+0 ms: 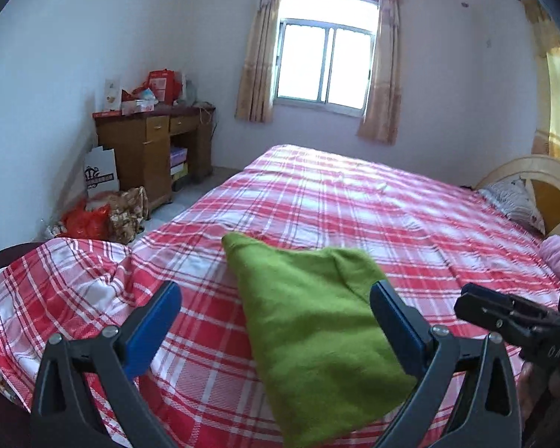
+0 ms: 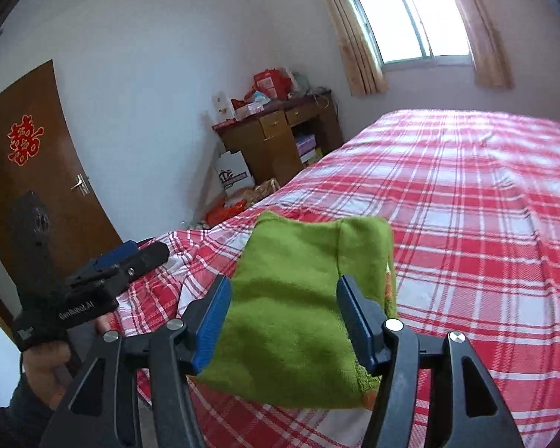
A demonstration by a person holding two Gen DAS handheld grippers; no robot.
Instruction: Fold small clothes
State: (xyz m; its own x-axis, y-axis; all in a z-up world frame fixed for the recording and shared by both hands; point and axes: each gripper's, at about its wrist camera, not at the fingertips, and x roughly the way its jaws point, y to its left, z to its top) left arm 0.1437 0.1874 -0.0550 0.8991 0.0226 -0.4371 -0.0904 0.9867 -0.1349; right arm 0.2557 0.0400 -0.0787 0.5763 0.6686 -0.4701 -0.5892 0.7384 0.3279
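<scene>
green garment (image 1: 317, 321) ×1, folded, on plaid bed (image 1: 410, 216) | left gripper (image 1: 276, 317) gaping, gripping nothing | right gripper (image 2: 283, 317) parted, garment lying beyond its pads, unpinched

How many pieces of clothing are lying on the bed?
1: a green garment, folded, near the bed's foot end, in front of both tongs. A pink bundle by the pillow is too cut off to identify, so more may be hidden.
</scene>
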